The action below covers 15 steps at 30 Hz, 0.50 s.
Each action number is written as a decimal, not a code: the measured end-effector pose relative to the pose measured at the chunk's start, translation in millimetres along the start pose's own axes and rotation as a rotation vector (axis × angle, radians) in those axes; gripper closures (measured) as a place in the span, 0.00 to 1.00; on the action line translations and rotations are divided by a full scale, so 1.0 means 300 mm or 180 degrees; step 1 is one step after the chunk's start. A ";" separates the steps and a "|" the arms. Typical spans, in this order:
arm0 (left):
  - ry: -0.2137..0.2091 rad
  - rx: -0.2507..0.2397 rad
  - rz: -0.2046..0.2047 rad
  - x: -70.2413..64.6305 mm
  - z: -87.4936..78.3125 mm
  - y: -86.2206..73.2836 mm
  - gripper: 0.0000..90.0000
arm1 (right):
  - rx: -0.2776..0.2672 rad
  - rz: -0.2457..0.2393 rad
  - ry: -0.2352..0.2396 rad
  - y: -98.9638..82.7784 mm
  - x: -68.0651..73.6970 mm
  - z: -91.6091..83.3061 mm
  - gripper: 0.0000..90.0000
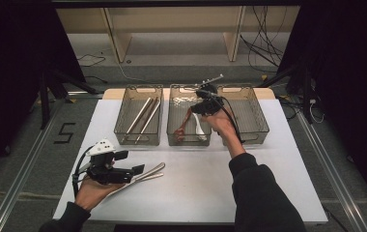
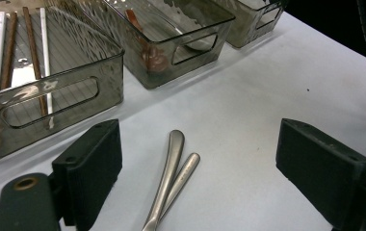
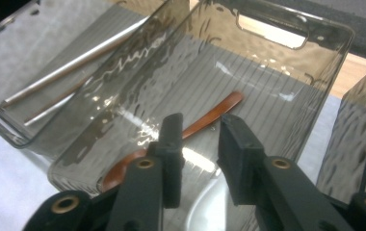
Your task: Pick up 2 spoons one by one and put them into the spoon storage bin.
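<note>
Over the middle smoked-plastic bin point(image 1: 188, 121), the right gripper point(image 3: 200, 144) is hanging slightly parted and empty above a brown wooden spoon point(image 3: 205, 120). Nearer me, the left gripper point(image 2: 195, 163) is gaping wide around two steel utensil handles point(image 2: 171, 178) lying on the white table point(image 1: 210, 179); a taped "5" point(image 1: 64, 132) is showing on the floor.

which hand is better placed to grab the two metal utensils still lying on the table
Left. The left tongs stand open right at the two metal utensils on the white table. The right tongs hang over the middle bin, empty, above a brown spoon.
</note>
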<state>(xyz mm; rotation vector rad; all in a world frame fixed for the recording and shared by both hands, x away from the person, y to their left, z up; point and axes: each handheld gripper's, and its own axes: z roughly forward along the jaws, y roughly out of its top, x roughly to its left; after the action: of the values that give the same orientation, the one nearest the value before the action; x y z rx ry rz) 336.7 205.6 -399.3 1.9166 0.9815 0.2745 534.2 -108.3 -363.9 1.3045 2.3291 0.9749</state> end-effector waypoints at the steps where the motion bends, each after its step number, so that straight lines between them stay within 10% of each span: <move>1: 0.0003 -0.0008 -0.0006 -0.001 0.001 0.000 0.18 | -0.0008 -0.0005 0.0009 -0.001 -0.002 -0.007 0.78; 15: 0.0019 0.0101 -0.0045 0.015 0.009 0.001 0.18 | -0.0139 -0.0305 0.0276 -0.075 0.053 -0.127 0.53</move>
<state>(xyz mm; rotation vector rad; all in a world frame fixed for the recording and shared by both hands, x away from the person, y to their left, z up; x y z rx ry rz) 341.4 207.2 -401.5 1.9378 1.0085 0.2581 490.4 -119.0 -350.6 1.1443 2.3959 1.0647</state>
